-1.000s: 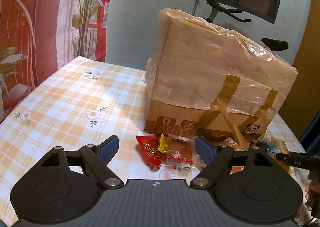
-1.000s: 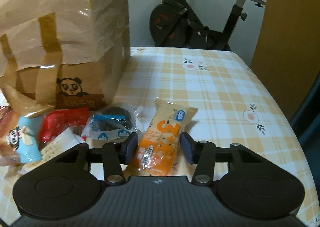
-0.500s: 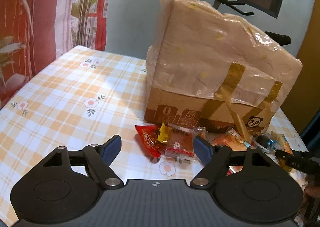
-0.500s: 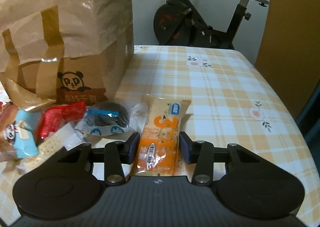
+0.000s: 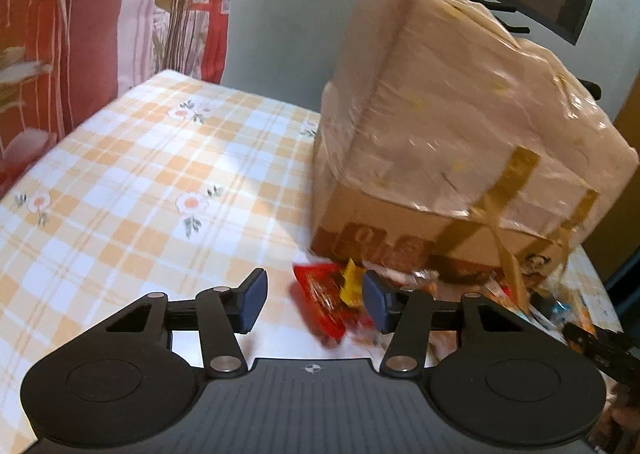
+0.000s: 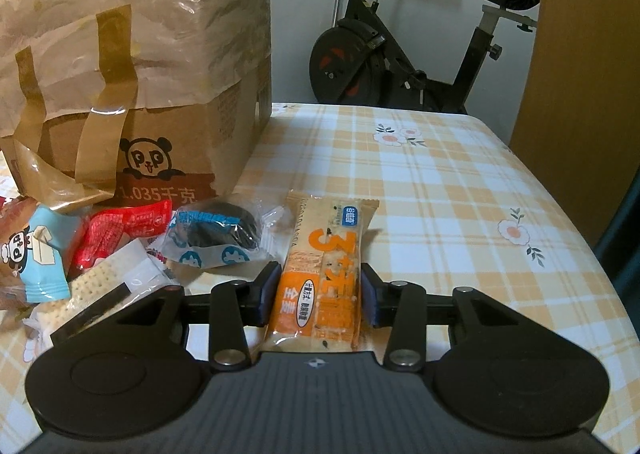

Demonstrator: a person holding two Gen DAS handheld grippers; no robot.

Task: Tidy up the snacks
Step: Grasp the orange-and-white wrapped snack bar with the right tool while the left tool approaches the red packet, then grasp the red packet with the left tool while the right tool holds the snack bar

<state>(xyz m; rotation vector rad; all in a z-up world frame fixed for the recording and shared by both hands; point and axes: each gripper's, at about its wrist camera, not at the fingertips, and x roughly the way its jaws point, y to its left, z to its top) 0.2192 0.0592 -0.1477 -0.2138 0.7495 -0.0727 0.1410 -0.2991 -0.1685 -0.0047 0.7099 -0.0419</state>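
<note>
Left tongs: your left tongs [image 5: 312, 304] are closing right now, pads not yet pressing anything; the red snack packet [image 5: 320, 304] lies on the desk [image 5: 120, 189] between them, nearer the right pad, with a yellow wrapper [image 5: 350, 286] against it.
Left advice: centre the red packet between the pads before they meet, or you may nip the yellow one too.
Box: the taped panda carton [image 6: 160, 125] stands just behind the pile; keep your tips low and clear of its loose tape.
Snack pile: blue panda packet [image 6: 38, 254], crackers [image 6: 96, 286], another red packet [image 6: 120, 230] and a dark cookie pack [image 6: 216, 234] crowd in front of the carton.
Right tongs: your right tongs [image 6: 318, 296] are pinching the orange cracker bar [image 6: 320, 270] across its width, near its lower half.
Right advice: the grip looks square, so lift straight; the far end may droop.
</note>
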